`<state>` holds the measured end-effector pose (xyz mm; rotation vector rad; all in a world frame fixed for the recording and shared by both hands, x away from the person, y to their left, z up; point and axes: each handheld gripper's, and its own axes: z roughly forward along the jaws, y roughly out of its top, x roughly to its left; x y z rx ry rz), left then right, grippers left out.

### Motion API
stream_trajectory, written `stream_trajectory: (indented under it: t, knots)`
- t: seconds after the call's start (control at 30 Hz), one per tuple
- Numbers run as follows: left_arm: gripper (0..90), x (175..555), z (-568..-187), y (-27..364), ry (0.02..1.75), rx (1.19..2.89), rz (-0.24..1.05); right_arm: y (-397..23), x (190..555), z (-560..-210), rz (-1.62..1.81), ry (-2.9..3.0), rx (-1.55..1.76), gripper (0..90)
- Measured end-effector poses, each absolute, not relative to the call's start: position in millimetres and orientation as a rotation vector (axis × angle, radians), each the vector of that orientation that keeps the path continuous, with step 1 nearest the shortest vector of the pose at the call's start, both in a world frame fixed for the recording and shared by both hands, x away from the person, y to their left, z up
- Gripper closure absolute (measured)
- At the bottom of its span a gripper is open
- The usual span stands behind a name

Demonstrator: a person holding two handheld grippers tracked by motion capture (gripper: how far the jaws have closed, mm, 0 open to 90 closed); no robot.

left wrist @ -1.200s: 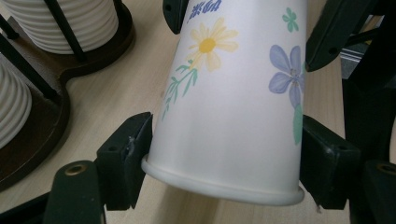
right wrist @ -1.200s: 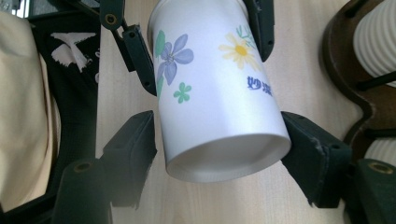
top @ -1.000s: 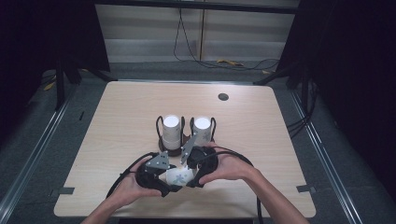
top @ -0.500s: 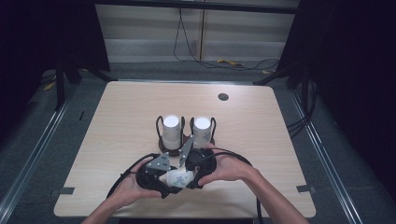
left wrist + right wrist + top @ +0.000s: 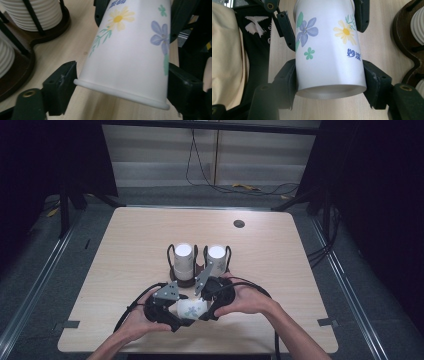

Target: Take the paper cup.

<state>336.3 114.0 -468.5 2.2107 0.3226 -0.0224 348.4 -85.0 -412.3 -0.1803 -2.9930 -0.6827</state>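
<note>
A white paper cup (image 5: 191, 308) printed with flowers lies on its side between my two grippers, near the table's front edge. The right gripper (image 5: 329, 80) has just been closing, and its pads now press on the base end of the cup (image 5: 327, 55). The left gripper (image 5: 122, 82) has just been opening. Its jaws stand on either side of the rim end of the cup (image 5: 130, 55) without squeezing it. In the high view the left gripper (image 5: 182, 314) and the right gripper (image 5: 201, 306) face each other, each held in one of the person's hands.
Two stacks of white cups (image 5: 183, 257) (image 5: 216, 255) stand in a dark wire-and-wood holder (image 5: 186, 281) just beyond the grippers. That holder (image 5: 15, 75) lies close on the left of the left gripper view. A small round grommet (image 5: 239, 224) sits far back on the table (image 5: 125, 245).
Both hands and the cup stay where they were. No shift of the jaws can be made out from the high view.
</note>
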Motion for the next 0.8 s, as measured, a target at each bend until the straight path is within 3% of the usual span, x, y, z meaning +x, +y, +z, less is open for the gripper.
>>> stream_trajectory:
  t: [0.8]
  knots:
    - [16.1, 337, -463, 128, 0.352, 2.073, -0.041, -102, 349, -410, -0.964, -2.920, -0.270, 37.8]
